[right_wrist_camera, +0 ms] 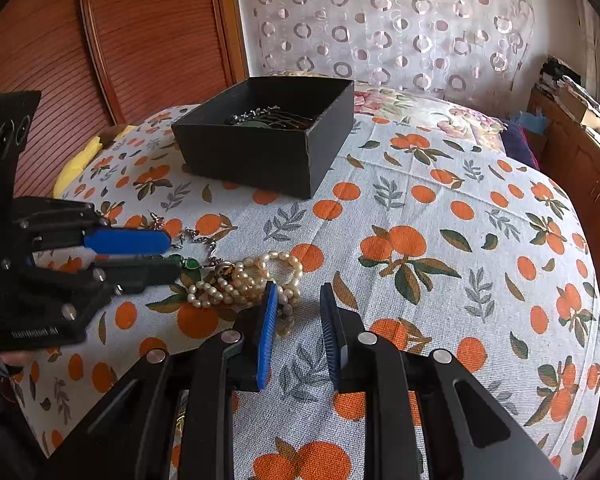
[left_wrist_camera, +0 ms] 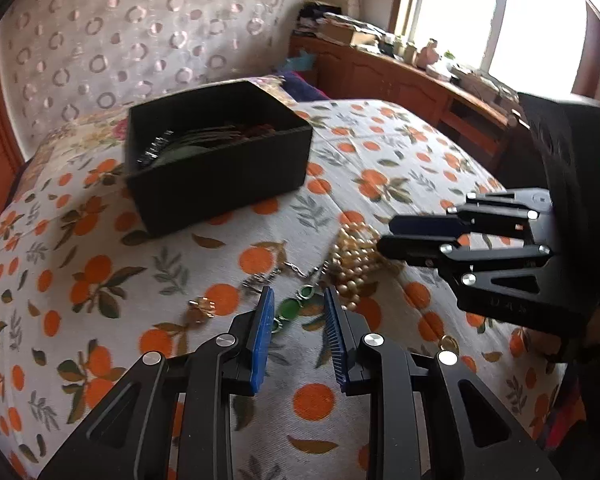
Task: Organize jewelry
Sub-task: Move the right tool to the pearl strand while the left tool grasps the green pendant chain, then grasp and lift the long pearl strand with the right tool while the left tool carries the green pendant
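Loose jewelry lies on an orange-print bedspread [left_wrist_camera: 100, 240]. A green-stone chain [left_wrist_camera: 290, 308] runs between and just beyond the blue pads of my left gripper [left_wrist_camera: 298, 294], which stands open and does not press on it. A heap of pearl strands [left_wrist_camera: 354, 264] lies to the right of it. My right gripper [right_wrist_camera: 299, 288] is open and holds nothing, its left pad beside the pearl strands [right_wrist_camera: 240, 280]. From the right wrist view the left gripper [right_wrist_camera: 172, 256] hovers over the green stones [right_wrist_camera: 185, 263]. A black box [left_wrist_camera: 220, 176] with several pieces inside sits farther back.
A silver chain [left_wrist_camera: 260, 278], a small gold piece [left_wrist_camera: 200, 306] and a gold ring [left_wrist_camera: 448, 342] also lie on the spread. A wooden cabinet [left_wrist_camera: 400, 84] with clutter runs under the window at right. A patterned curtain hangs behind the bed, and the mattress falls away at the edges.
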